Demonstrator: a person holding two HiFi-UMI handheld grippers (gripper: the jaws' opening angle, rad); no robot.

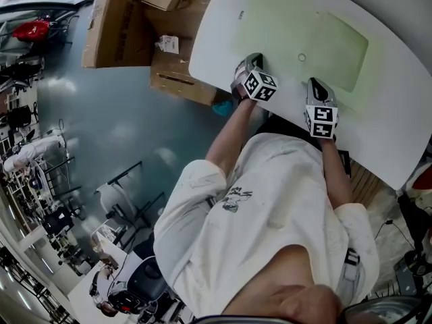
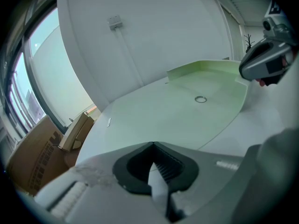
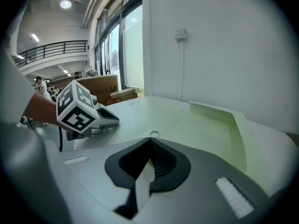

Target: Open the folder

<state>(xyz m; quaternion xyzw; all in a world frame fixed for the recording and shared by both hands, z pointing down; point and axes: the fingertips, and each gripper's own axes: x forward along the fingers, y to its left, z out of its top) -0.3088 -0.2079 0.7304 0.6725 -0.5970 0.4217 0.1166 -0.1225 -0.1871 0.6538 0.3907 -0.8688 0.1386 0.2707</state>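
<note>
Jaws: left gripper (image 2: 153,144) and right gripper (image 3: 150,140) both clenched, seemingly on nothing.
Folder (image 1: 304,39): flat on table (image 1: 405,113), just beyond both tips.
Progress: cover not lifted; opening all remains.

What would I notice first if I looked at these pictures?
A big pale green folder lies on the white table, filling much of the table top. Near its front edge sit the left gripper and the right gripper, both with their jaws shut and holding nothing. Brown cardboard boxes stand on the floor to the left of the table.
</note>
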